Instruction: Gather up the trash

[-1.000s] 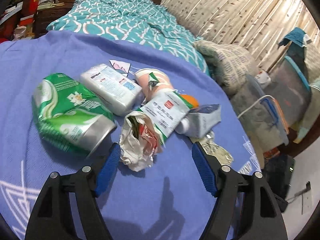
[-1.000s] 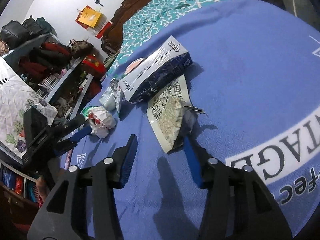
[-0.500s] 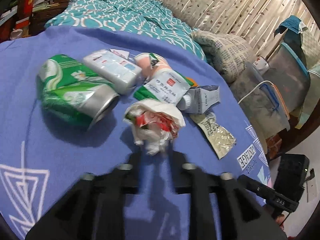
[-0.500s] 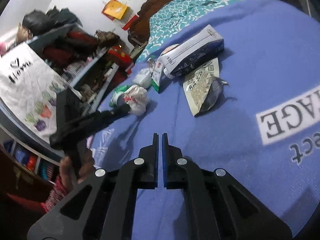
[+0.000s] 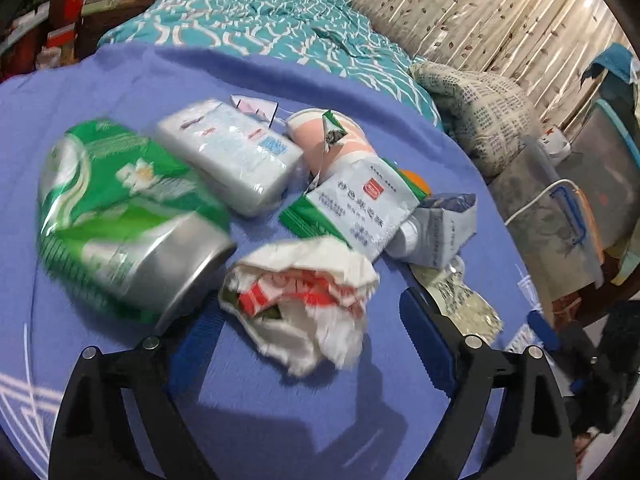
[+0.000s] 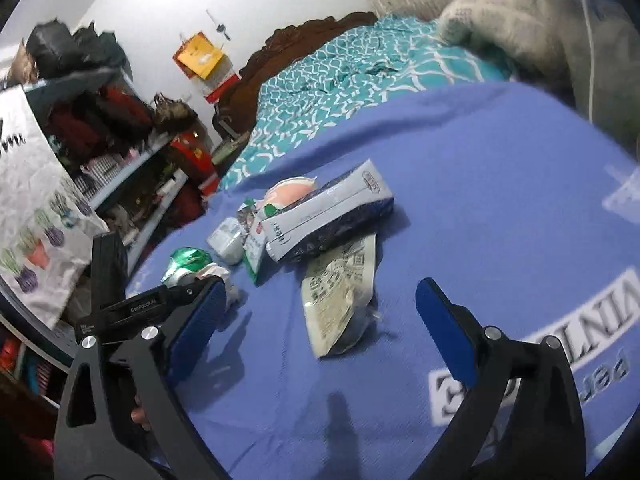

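Note:
A pile of trash lies on the blue blanket [image 5: 120,92]. It holds a crushed green can [image 5: 120,216], a white tissue pack [image 5: 228,160], a pink cup [image 5: 328,140], a white and green sachet [image 5: 356,208] and a blue-grey carton [image 5: 440,228]. My left gripper [image 5: 312,332] is opening its jaws; a crumpled white and red wrapper [image 5: 304,308] lies between them, clear of the pads. My right gripper [image 6: 320,324] is opening too, and the near end of a flat silver packet [image 6: 340,300] lies loose between its fingers. The carton [image 6: 328,216] sits just beyond that packet.
A teal patterned quilt [image 5: 260,28] covers the bed behind the pile. Curtains [image 5: 480,12], a folded blanket [image 5: 480,112] and a plastic bin [image 5: 600,184] stand to the right. Crowded shelves [image 6: 100,128] run along the left. The left gripper [image 6: 140,304] shows in the right wrist view.
Both grippers closed half a second ago and now stand wide. The left one has come back down around the crumpled wrapper. The right one has risen and rolled a little.

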Tool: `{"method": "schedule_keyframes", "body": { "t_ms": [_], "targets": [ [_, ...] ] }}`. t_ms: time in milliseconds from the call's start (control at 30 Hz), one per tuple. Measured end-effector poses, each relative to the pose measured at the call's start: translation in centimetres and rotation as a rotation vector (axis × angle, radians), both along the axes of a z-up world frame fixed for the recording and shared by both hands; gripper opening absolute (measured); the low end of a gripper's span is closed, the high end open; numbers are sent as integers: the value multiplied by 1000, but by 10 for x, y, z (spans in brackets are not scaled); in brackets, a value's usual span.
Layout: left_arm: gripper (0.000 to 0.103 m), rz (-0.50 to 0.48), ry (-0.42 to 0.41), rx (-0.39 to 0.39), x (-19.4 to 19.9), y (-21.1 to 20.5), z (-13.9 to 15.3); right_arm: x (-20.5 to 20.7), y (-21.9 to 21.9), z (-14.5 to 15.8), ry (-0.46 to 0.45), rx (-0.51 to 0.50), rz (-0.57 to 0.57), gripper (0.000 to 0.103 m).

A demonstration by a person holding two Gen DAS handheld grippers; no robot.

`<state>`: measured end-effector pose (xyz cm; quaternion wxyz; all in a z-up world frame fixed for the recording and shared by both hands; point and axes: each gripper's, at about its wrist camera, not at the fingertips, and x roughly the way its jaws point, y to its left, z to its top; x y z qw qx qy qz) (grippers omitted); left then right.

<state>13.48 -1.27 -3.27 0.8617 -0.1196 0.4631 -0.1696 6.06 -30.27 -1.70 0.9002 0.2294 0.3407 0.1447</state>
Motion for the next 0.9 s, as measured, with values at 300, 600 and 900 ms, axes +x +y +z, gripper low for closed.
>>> {"method": "schedule_keyframes", "body": {
  "t_ms": [300,600,900],
  "targets": [
    [54,-43,-37,8,-20,1,0,35,28,-6,87,-49,100,75],
    [54,-49,-67,-21,-63,29,1,75,103,-31,210,50,216,49],
    [54,-67,-78,-82,-63,36,1,125,127,-55,276,95,161,15]
  ]
}}
